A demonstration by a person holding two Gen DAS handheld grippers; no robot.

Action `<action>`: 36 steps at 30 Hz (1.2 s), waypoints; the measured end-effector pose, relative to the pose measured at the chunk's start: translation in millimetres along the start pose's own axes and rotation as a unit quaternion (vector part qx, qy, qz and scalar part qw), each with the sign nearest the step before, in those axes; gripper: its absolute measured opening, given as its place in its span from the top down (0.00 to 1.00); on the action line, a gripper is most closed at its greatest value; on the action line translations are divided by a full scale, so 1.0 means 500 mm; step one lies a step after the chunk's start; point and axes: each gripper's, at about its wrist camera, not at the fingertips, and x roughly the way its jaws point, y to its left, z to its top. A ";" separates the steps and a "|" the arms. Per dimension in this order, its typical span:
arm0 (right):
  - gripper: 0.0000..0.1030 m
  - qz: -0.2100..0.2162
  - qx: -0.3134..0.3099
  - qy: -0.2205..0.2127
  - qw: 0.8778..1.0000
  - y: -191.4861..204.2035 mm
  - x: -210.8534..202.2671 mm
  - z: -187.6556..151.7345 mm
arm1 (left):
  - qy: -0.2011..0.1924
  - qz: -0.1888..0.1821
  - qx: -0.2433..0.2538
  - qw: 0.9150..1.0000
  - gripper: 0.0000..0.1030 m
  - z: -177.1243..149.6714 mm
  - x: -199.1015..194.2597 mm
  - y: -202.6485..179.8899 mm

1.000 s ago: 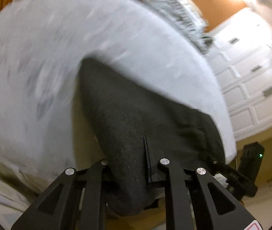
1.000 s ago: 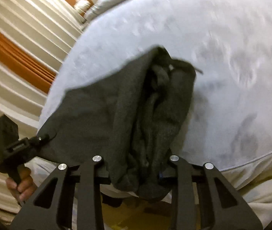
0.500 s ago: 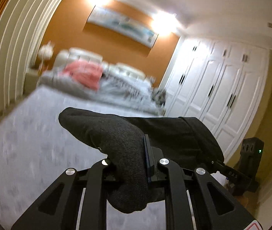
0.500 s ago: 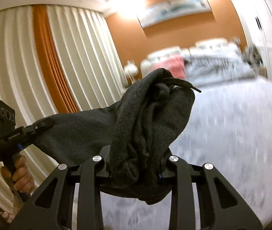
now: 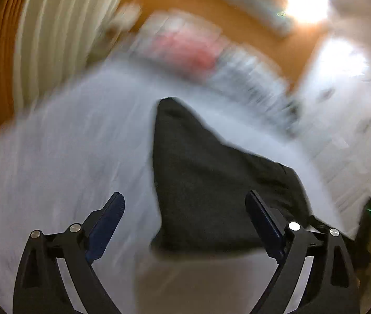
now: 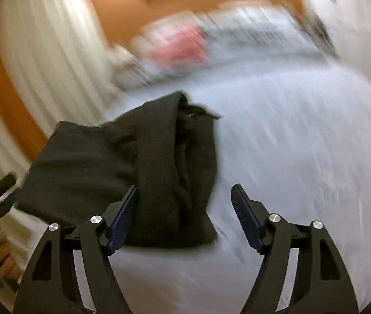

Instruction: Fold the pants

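Both grippers have just let go: the dark pants (image 5: pixel 211 188), clamped half a second ago, now drop onto the pale bed cover (image 5: pixel 67 157), near edge, bunched thicker on the right. The left gripper (image 5: pixel 185 225) and right gripper (image 6: pixel 182 217) gape wide and empty, so regrasping and folding look next.

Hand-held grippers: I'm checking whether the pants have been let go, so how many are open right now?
2. The left hand-held gripper is open around the near edge of the dark pants; the right hand-held gripper is open around their bunched end.
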 end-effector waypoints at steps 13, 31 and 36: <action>0.14 0.048 0.106 0.114 0.987 -0.110 0.213 -0.080 | 0.128 -0.017 -0.095 0.987 0.21 -0.056 0.257 0.137; 0.64 -0.040 -0.004 0.037 0.999 -0.003 0.102 -0.087 | 0.046 0.091 0.054 0.993 0.55 -0.092 0.147 0.036; 0.83 -0.034 -0.077 0.067 0.994 0.066 0.139 -0.110 | 0.009 0.123 0.101 0.987 0.55 -0.113 0.110 -0.024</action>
